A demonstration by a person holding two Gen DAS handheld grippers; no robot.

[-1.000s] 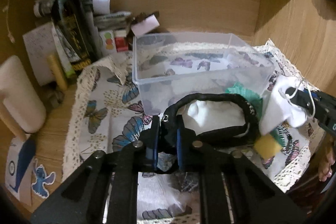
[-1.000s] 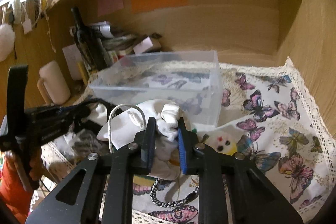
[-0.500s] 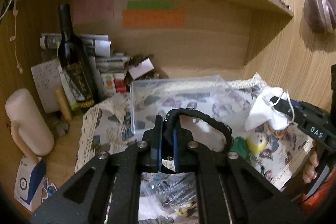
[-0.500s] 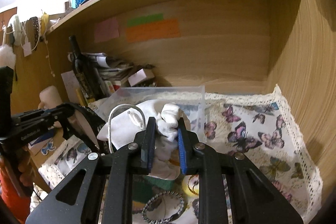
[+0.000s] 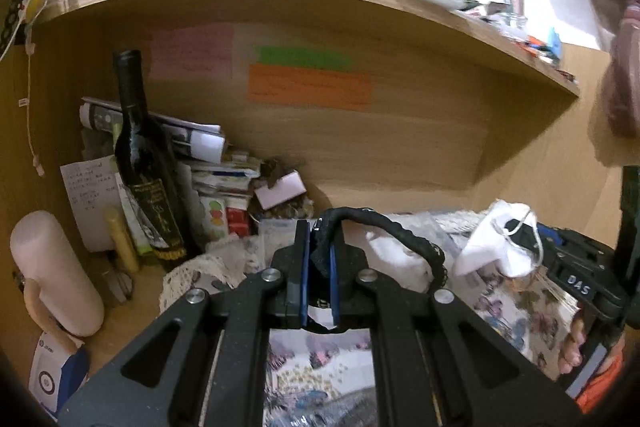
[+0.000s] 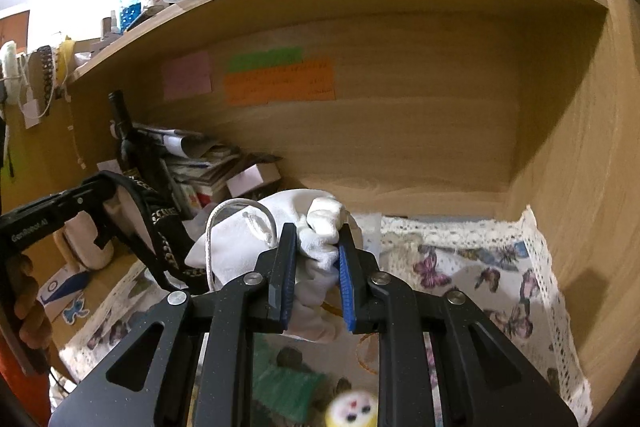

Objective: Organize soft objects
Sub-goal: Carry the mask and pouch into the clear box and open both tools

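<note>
Left gripper [image 5: 319, 259] fingers clamp black strap [image 5: 384, 227]; right gripper [image 6: 316, 259] fingers pinch white drawstring pouch [image 6: 260, 227], both lifted above butterfly cloth [image 6: 480, 267] on surface.

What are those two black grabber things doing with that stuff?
A person is tidying soft things with two hand-held grippers. The left gripper is pinching a black band and holding it up in the air. The right gripper is squeezing a white drawstring pouch, also lifted above the butterfly cloth. Neither thing has been put down anywhere yet. A yellow smiley toy lies below on the cloth.
</note>
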